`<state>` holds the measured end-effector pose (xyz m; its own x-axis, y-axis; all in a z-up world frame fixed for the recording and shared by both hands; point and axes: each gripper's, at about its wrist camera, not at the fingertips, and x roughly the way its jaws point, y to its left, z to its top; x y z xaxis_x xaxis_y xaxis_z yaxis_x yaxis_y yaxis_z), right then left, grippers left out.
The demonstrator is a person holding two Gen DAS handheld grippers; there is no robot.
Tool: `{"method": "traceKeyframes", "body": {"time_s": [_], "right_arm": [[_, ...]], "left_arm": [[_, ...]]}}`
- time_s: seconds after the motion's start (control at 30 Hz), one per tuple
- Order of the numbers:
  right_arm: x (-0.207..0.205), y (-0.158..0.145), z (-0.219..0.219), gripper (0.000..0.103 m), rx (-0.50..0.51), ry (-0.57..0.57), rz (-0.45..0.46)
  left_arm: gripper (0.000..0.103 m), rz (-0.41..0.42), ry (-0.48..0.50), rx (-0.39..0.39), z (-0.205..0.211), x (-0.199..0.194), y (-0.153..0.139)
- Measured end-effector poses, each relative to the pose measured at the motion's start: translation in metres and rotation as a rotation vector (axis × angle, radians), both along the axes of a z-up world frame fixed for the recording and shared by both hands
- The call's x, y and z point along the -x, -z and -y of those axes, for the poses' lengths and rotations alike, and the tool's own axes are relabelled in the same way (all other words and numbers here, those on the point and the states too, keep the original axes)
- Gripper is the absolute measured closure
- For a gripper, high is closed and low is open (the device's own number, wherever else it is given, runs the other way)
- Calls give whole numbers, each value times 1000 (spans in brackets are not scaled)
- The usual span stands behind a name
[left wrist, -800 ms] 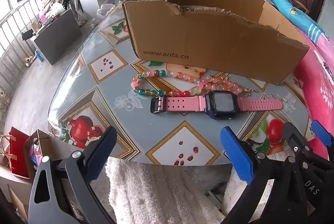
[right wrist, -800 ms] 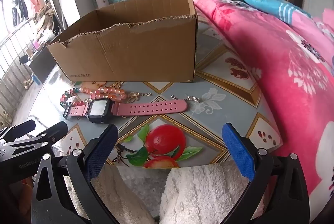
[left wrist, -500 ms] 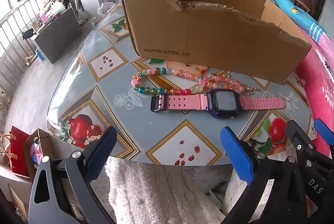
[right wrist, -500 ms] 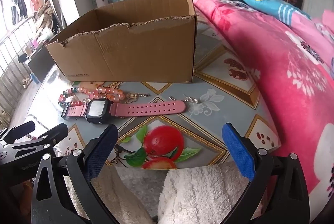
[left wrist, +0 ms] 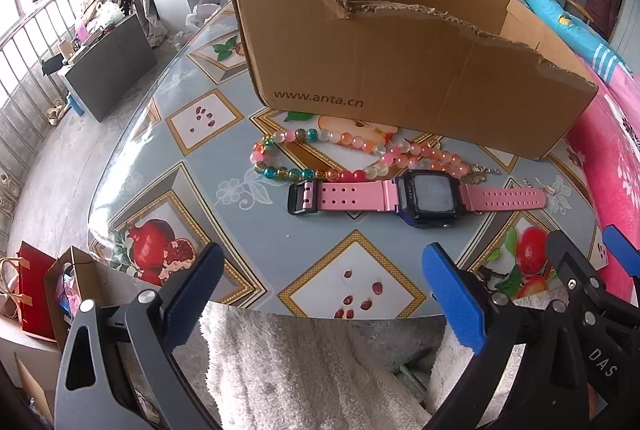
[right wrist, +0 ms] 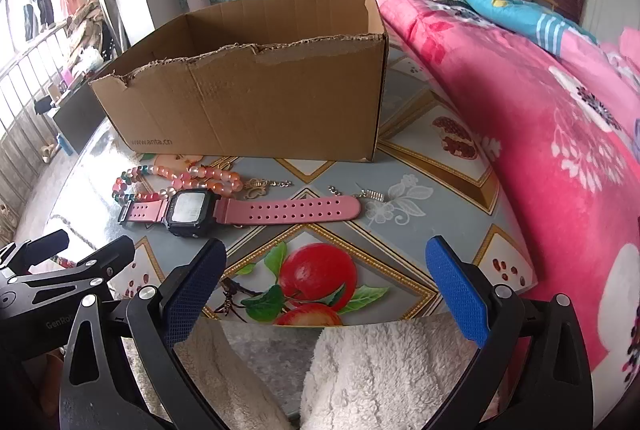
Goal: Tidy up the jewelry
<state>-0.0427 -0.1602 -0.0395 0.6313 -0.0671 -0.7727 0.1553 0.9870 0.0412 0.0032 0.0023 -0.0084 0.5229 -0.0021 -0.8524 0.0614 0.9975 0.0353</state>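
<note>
While both tools hover short of the table edge, nothing is picked up yet, so plan your grip from this.
Left tool [left wrist: 320, 294]: released, blue pads spread wide, empty, low at the near edge of the table [left wrist: 168, 149].
Right tool [right wrist: 326, 280]: released too, pads wide apart, empty, just beside the left one.
Watch [left wrist: 416, 195]: lies flat on the table in front of the box, strap stretched left to right, face up. Looks light; the pink strap will likely flop and bend, the dark case is the stiff part. You'd best pinch across the case, or the strap right beside it; a grip at the strap tip would probably leave it dangling.
Bead strand [left wrist: 340, 153]: between watch and box, looped, its near run touching or just beside the strap's upper edge. Limp, round glossy beads, likely to roll out of the pads. Take it where two runs lie close, so you get more than one bead.
Small metal bits [right wrist: 372, 194]: by the strap's free end, tiny, thin, hard to tell what they are. Expect a fiddly pinch flat on the slick tabletop.
Cardboard box [right wrist: 256, 97]: open top, torn front rim, standing behind all the pieces. Likely the drop spot; contents hidden.
</note>
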Motion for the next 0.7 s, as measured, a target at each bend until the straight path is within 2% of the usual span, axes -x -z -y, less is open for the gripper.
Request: {"method": "traceKeyframes", "body": {"time_s": [0.7], "right_arm": [[2, -4, -1, 7, 14, 1, 0]], "left_arm": [[6, -2, 0, 1, -1, 0, -1]]}}
